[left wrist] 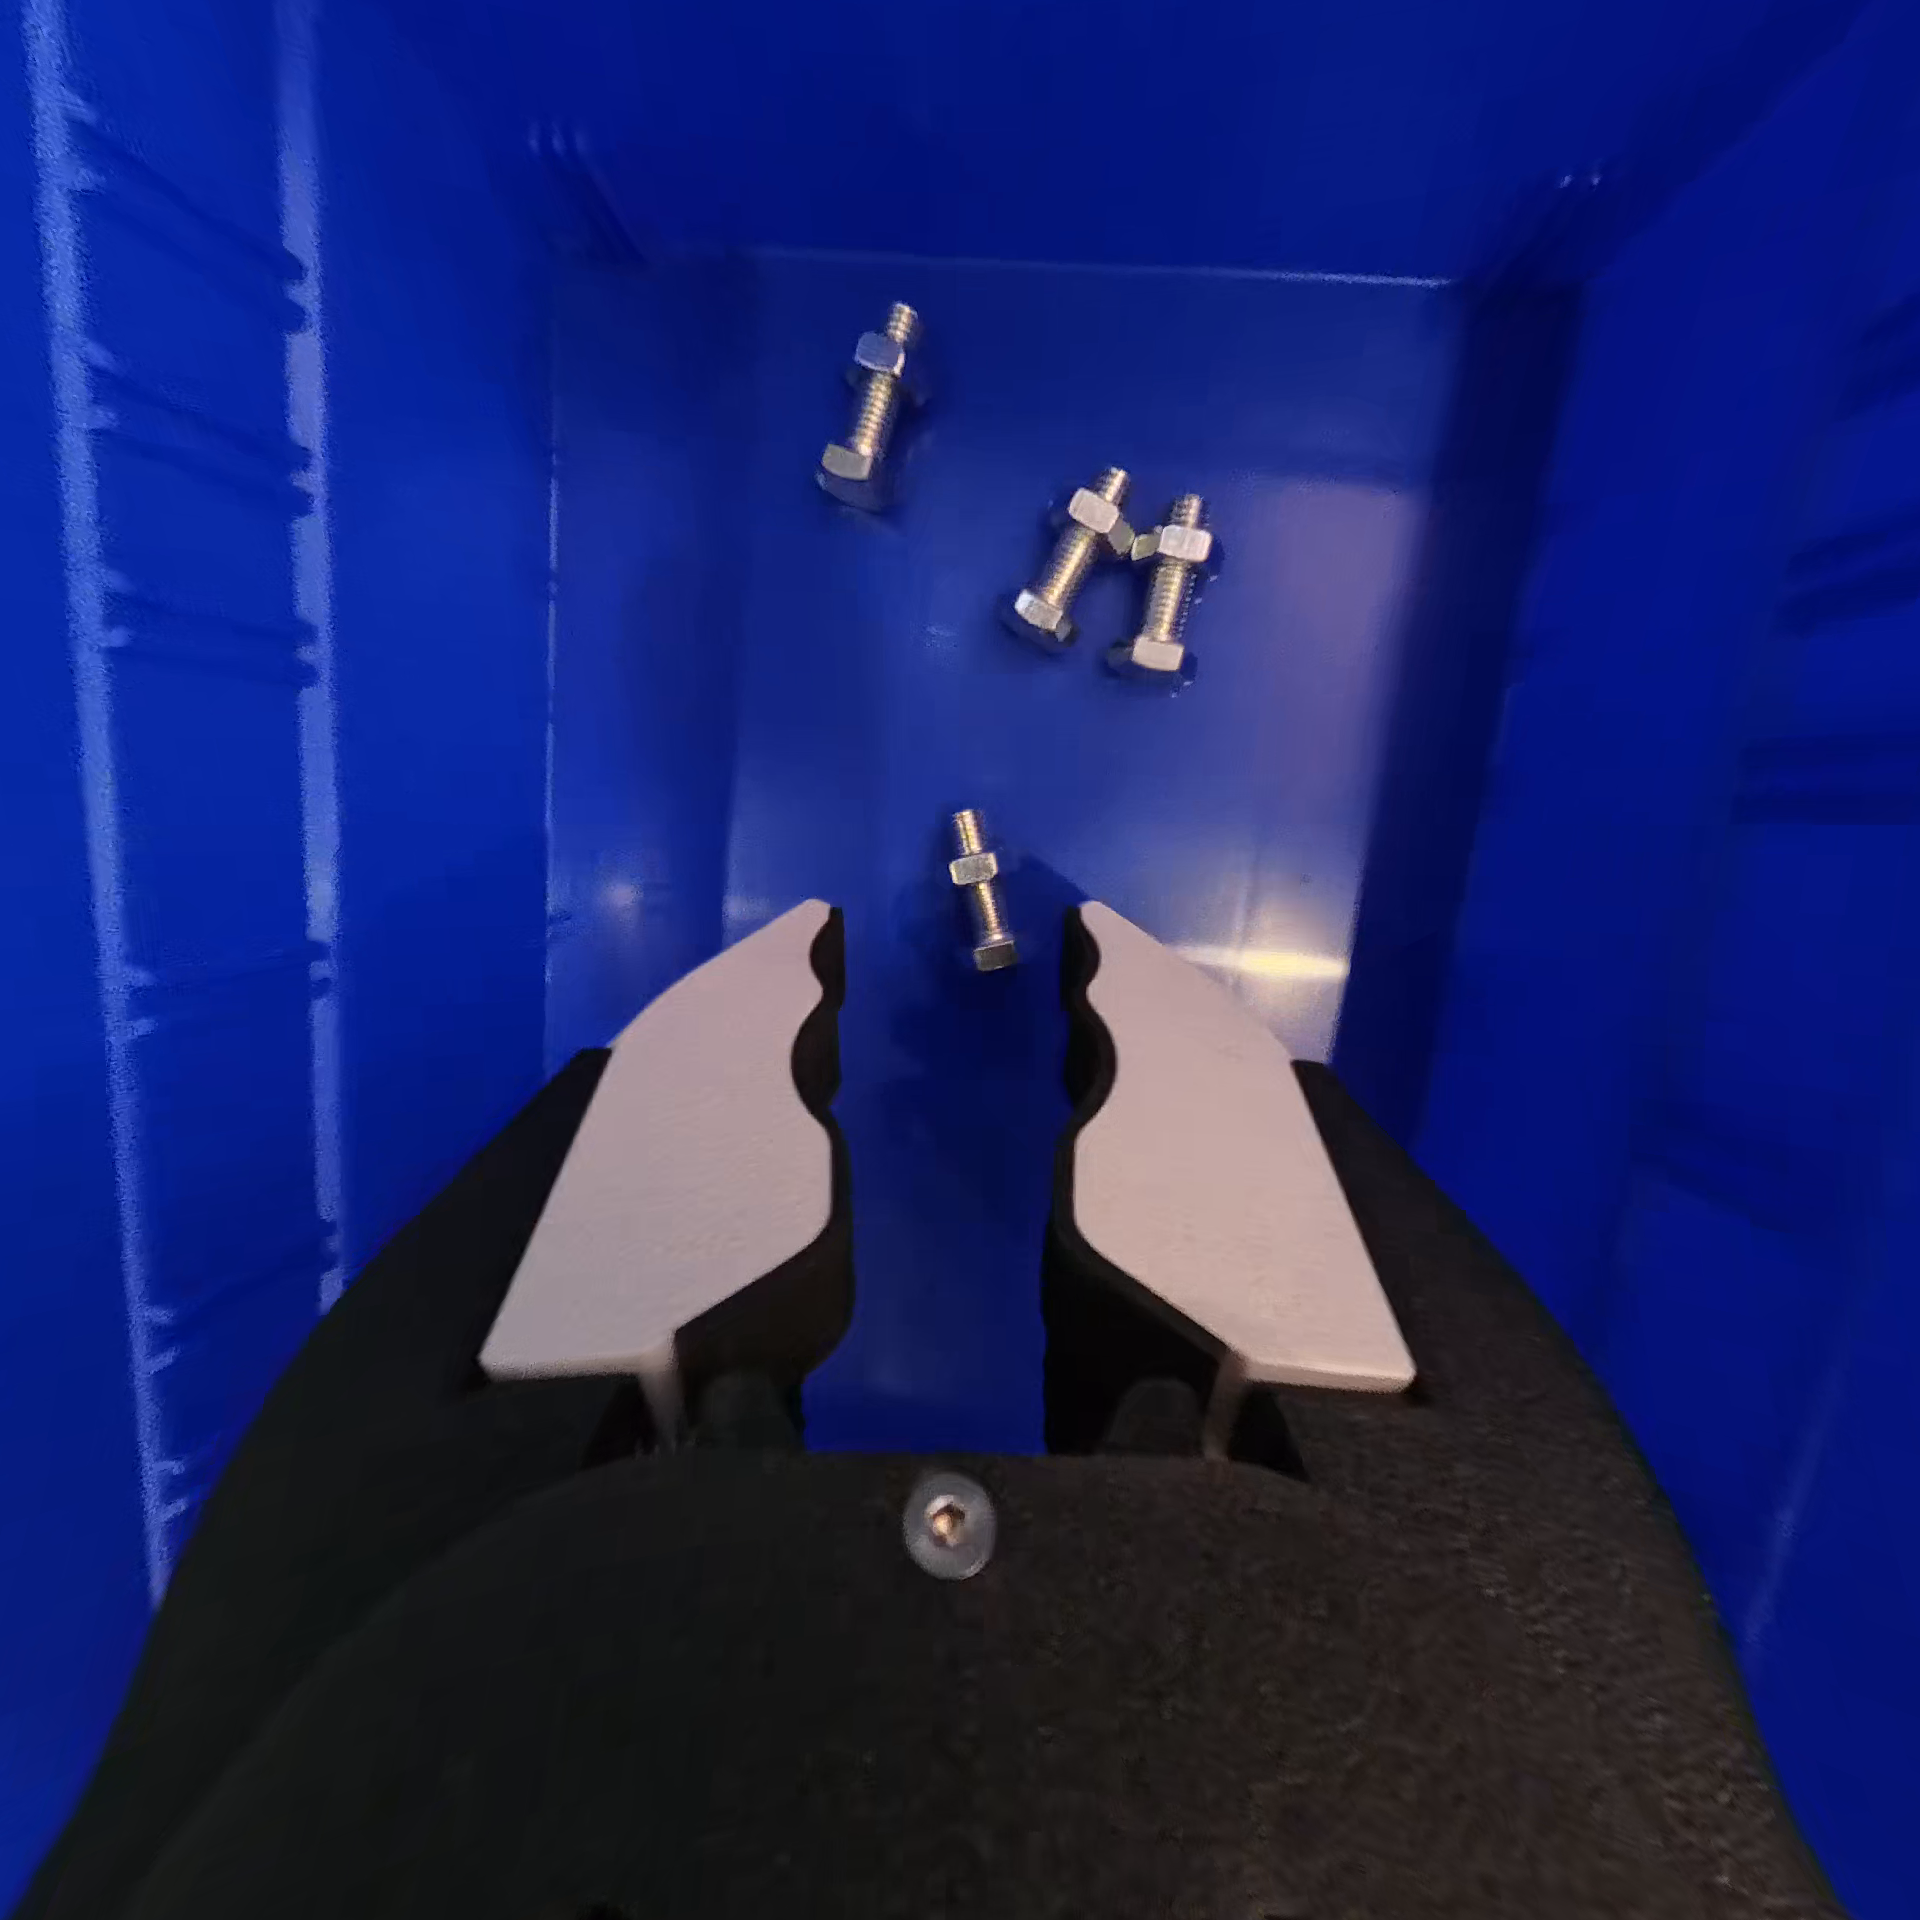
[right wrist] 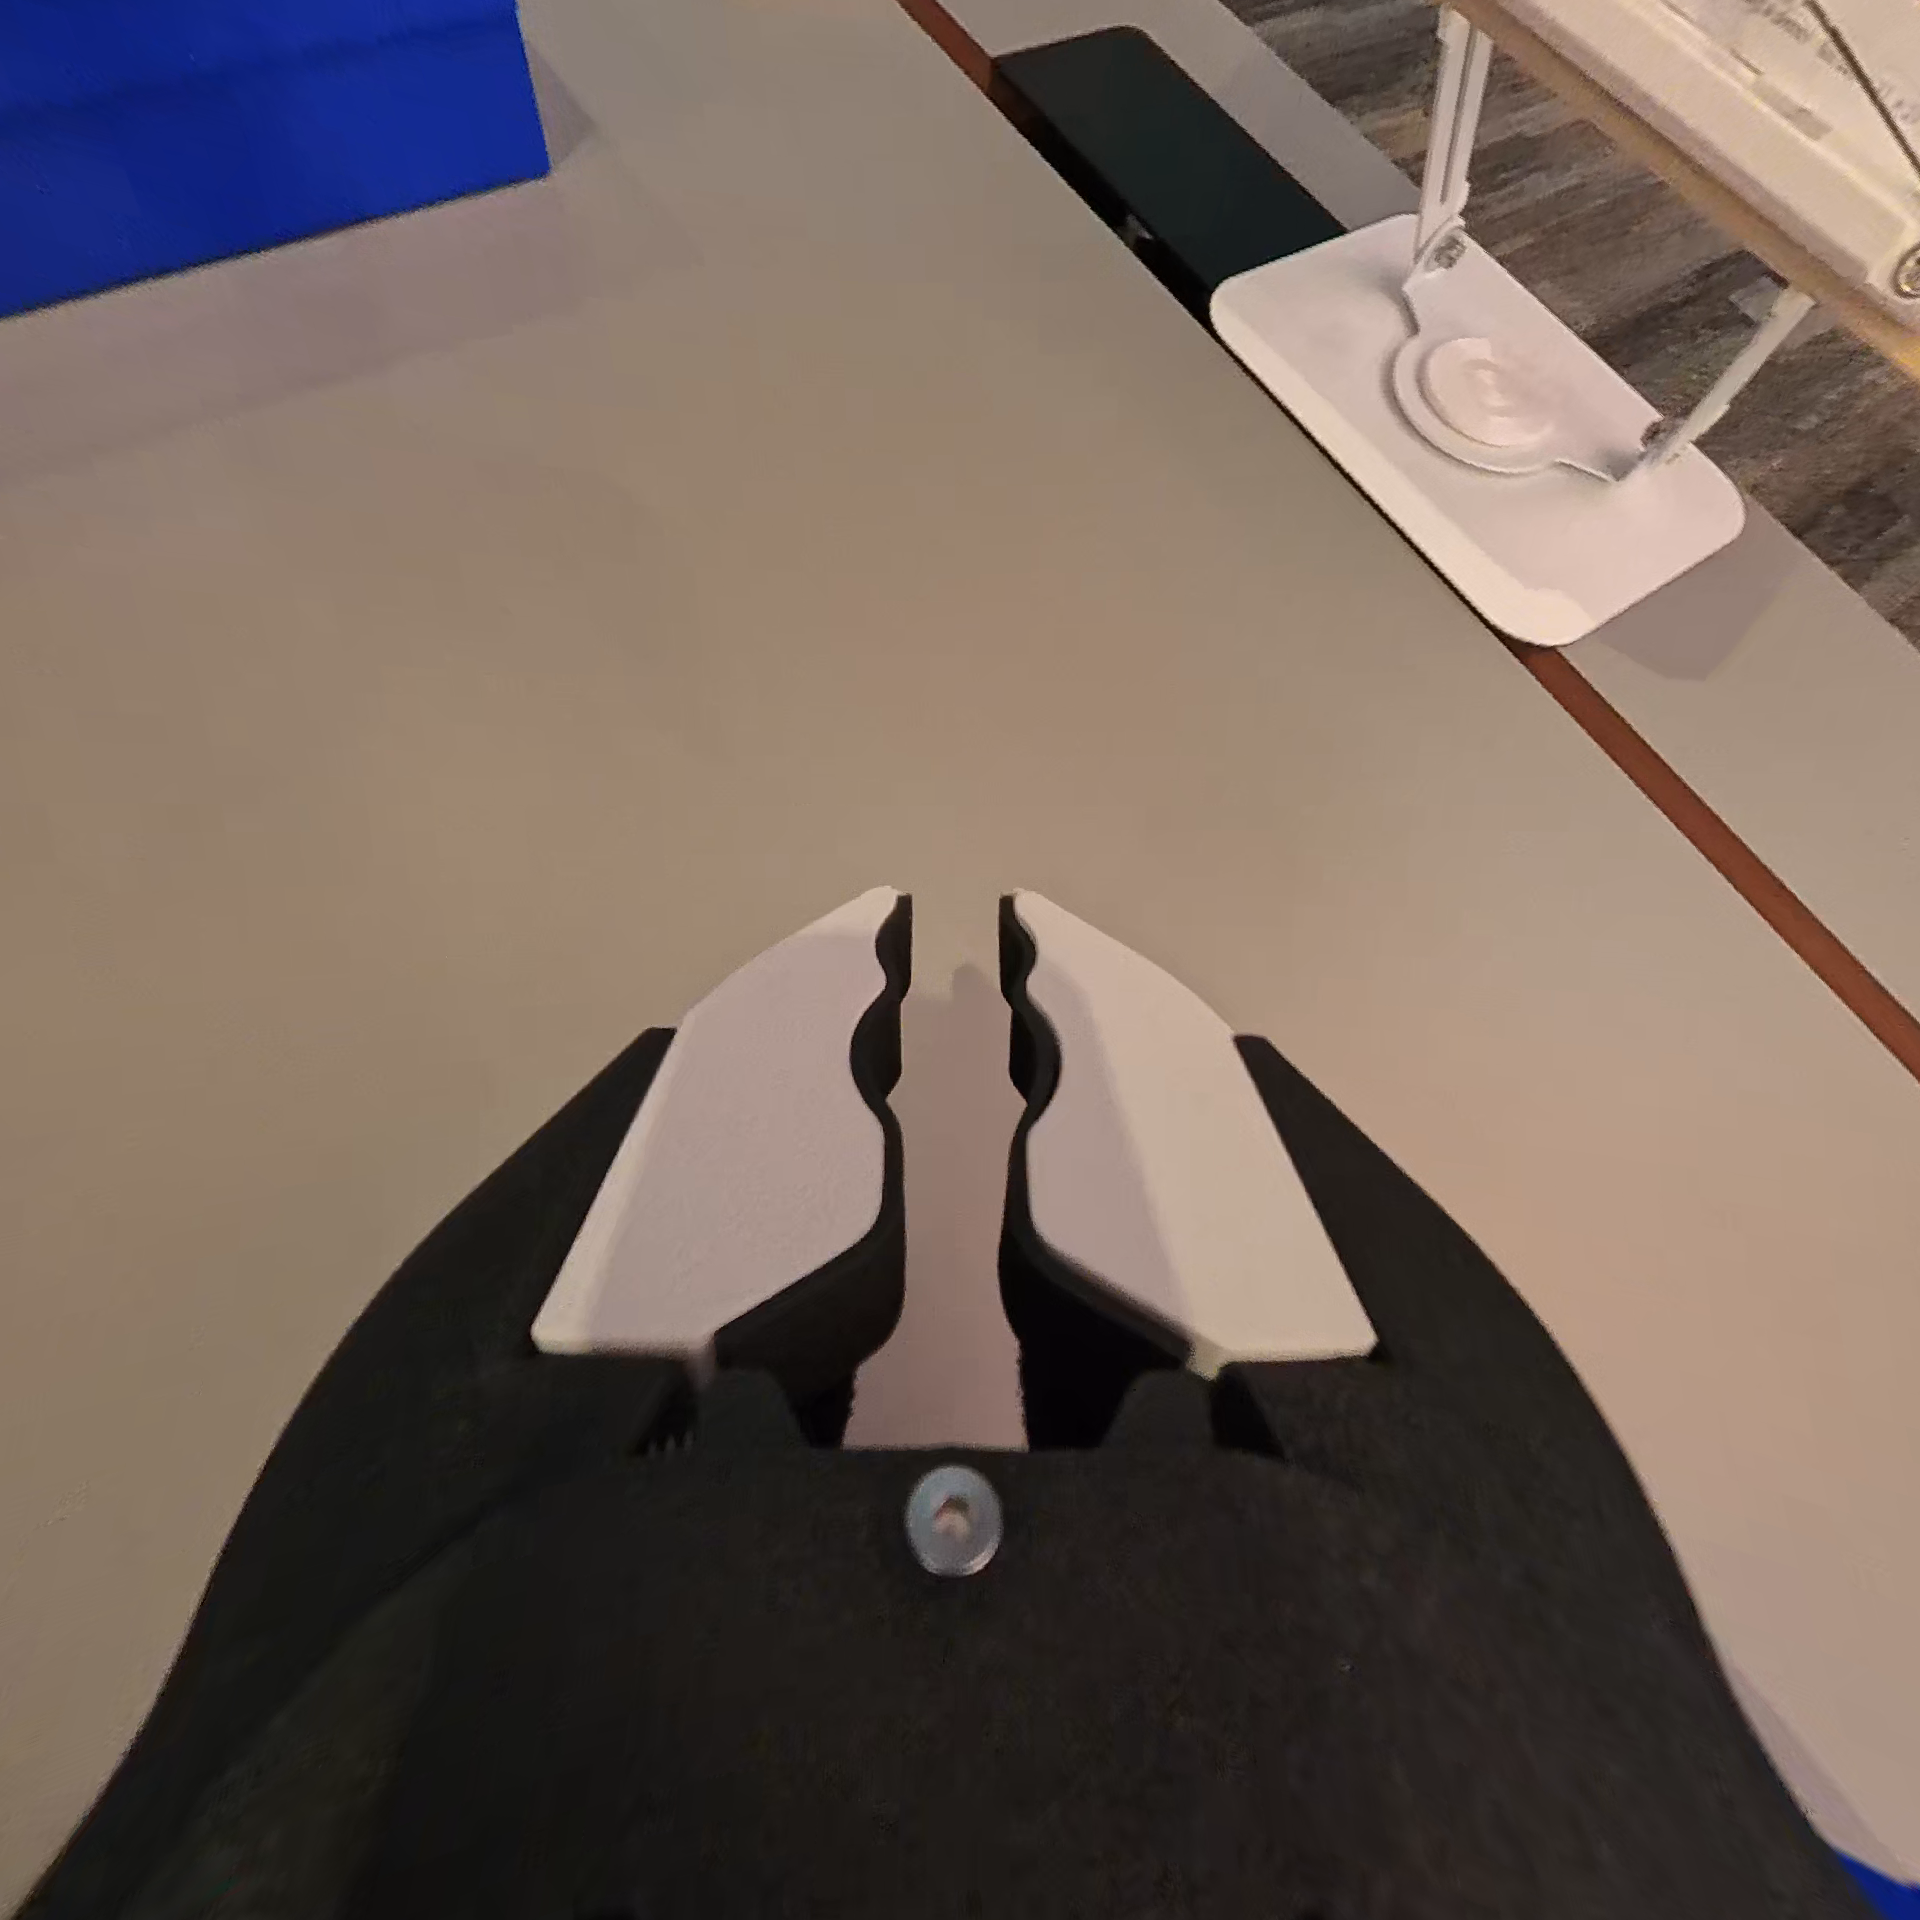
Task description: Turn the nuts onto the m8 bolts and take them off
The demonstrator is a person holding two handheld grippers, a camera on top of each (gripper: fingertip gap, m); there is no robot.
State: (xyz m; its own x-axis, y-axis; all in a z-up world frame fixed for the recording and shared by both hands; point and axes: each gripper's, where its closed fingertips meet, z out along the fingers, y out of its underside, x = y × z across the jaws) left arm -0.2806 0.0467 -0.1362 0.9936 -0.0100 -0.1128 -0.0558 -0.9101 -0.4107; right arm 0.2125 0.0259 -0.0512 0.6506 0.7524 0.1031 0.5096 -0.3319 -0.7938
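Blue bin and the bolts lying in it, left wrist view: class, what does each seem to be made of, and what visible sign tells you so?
Blue bin: probably moulded plastic, glossy; its uniform colour, ribbed wall and soft light patches on the floor suggest this.
Bolts: apparently metal, likely plated steel, with a bright silvery finish; threads and hex heads glint. The exact alloy cannot be told.

office/lab | grey desk point(right wrist: 727, 520) | white stand base point(right wrist: 1475, 436) | blue bin point(left wrist: 1039, 156)
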